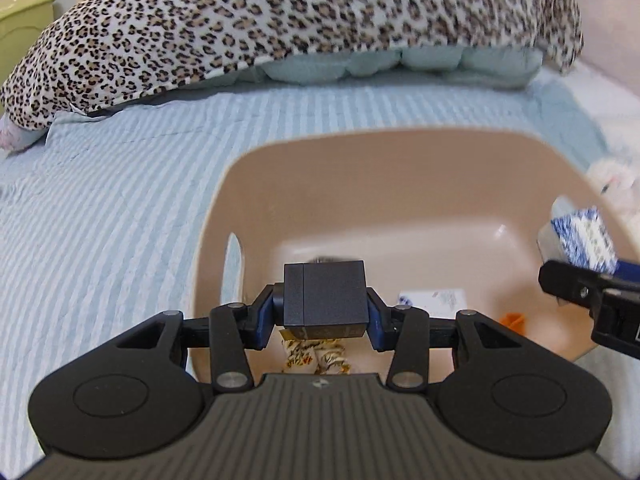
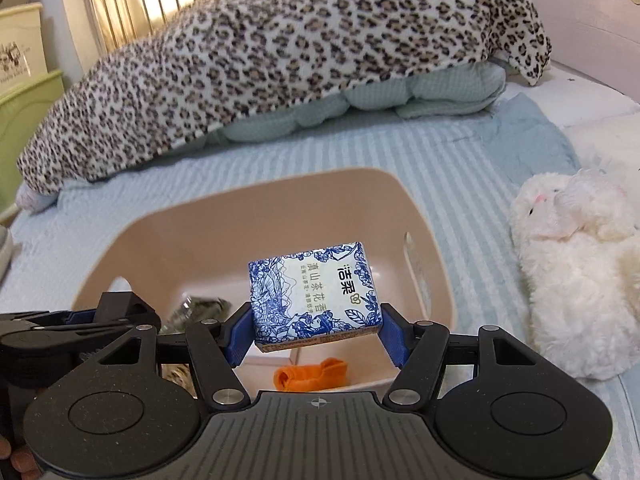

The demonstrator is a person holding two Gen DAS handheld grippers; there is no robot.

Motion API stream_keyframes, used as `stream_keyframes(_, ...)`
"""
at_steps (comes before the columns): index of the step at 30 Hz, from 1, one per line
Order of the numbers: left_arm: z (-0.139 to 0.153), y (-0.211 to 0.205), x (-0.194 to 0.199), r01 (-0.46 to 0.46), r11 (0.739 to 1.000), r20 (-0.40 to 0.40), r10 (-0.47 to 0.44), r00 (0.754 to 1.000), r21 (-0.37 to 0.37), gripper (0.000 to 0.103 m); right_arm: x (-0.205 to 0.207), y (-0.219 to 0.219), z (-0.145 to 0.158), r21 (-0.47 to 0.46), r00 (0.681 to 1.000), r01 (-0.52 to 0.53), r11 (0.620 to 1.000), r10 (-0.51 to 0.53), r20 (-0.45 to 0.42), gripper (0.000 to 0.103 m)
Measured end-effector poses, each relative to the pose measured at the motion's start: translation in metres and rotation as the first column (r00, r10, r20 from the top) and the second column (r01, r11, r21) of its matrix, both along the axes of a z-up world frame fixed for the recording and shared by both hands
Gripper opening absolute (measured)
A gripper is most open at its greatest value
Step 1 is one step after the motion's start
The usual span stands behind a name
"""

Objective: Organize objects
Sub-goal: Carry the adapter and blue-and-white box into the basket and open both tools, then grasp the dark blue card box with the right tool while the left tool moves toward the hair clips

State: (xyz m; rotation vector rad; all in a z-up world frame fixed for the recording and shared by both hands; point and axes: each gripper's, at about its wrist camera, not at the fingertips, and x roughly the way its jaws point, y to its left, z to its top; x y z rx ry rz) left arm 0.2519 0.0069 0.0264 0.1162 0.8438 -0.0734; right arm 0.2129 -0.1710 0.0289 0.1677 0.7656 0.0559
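A beige plastic basket sits on the bed; it also shows in the right wrist view. My left gripper is shut on a dark grey box held over the basket's left part. My right gripper is shut on a blue-and-white tissue pack held over the basket; the pack also shows at the right edge of the left wrist view. Inside the basket lie an orange cloth, a tiger-striped item and a white card.
A leopard-print blanket covers pale pillows at the head of the striped blue bedspread. A white plush toy lies right of the basket. A green cabinet stands far left.
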Motion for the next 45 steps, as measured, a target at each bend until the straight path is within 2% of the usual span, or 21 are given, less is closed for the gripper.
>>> stream_keyframes(3, -0.007, -0.008, -0.001, 0.009, 0.998, 0.011, -0.009, 1.0, 0.069, 0.047, 0.001, 0.01, -0.006, -0.046, 1.0, -0.019, 0.999, 0.019, -0.009, 0.062)
stream_keyframes(7, -0.008, -0.012, -0.006, 0.03, 0.997, 0.008, -0.03, 1.0, 0.068, 0.047, -0.001, 0.018, -0.008, -0.07, 0.999, -0.045, 0.997, 0.045, -0.011, 0.062)
stream_keyframes(8, -0.008, -0.012, -0.007, 0.032, 0.997, 0.011, -0.033, 0.999, 0.073, 0.047, -0.001, 0.019, -0.008, -0.073, 0.999, -0.051, 0.996, 0.051, -0.01, 0.063)
stream_keyframes(9, -0.007, -0.012, -0.007, 0.031, 0.997, 0.014, -0.032, 0.999, 0.076, 0.047, -0.002, 0.019, -0.008, -0.073, 0.999, -0.054, 0.996, 0.053, -0.007, 0.07)
stream_keyframes(12, -0.001, -0.011, -0.009, 0.023, 0.997, 0.019, -0.025, 1.0, 0.068, 0.048, -0.008, 0.019, -0.002, -0.074, 0.998, -0.057, 0.996, 0.058, 0.016, 0.071)
stream_keyframes(13, 0.002, -0.01, -0.011, 0.023, 0.998, 0.019, -0.024, 1.0, 0.065, 0.05, -0.011, 0.019, 0.0, -0.073, 0.998, -0.062, 0.995, 0.063, 0.021, 0.071)
stream_keyframes(16, 0.015, -0.005, -0.019, 0.006, 0.998, 0.035, -0.008, 0.999, 0.055, 0.068, -0.02, 0.016, 0.009, -0.069, 0.997, -0.064, 0.996, 0.066, 0.029, 0.077)
stream_keyframes(17, 0.02, -0.003, -0.023, 0.0, 0.999, 0.046, -0.003, 0.999, 0.052, 0.07, -0.024, 0.014, 0.012, -0.062, 0.997, -0.064, 0.996, 0.066, 0.028, 0.079)
stream_keyframes(19, 0.028, 0.0, -0.03, -0.004, 0.999, 0.059, 0.001, 0.998, 0.05, 0.07, -0.031, 0.01, 0.017, -0.048, 0.997, -0.066, 0.997, 0.067, 0.023, 0.081)
stream_keyframes(22, 0.036, 0.004, -0.042, -0.003, 0.999, 0.068, 0.0, 0.998, 0.046, 0.073, -0.044, 0.005, 0.024, -0.071, 0.996, -0.083, 0.994, 0.085, 0.036, 0.094)
stream_keyframes(24, 0.038, 0.006, -0.05, 0.005, 0.999, 0.059, -0.008, 0.998, 0.053, 0.073, -0.049, 0.002, 0.024, -0.086, 0.996, -0.085, 0.993, 0.087, 0.025, 0.095)
stream_keyframes(29, 0.043, 0.016, -0.07, 0.012, 0.999, 0.052, -0.014, 0.999, 0.044, 0.077, -0.062, -0.008, 0.02, -0.046, 0.995, -0.097, 0.994, 0.096, -0.023, 0.095)
stream_keyframes(33, 0.043, 0.025, -0.081, 0.013, 1.0, 0.026, -0.013, 1.0, 0.019, 0.08, -0.071, -0.009, 0.011, -0.064, 0.994, -0.105, 0.992, 0.102, -0.048, 0.095)
stream_keyframes(37, 0.037, 0.032, -0.088, 0.023, 0.999, -0.004, -0.023, 1.0, 0.025, 0.08, -0.077, -0.007, -0.002, -0.069, 0.988, -0.121, 0.99, 0.113, -0.103, 0.095)
stream_keyframes(45, 0.0, 0.044, -0.083, 0.021, 0.999, -0.125, -0.016, 0.992, 0.038, 0.08, -0.081, 0.007, -0.03, -0.095, 0.973, -0.144, 0.985, 0.123, -0.196, 0.095)
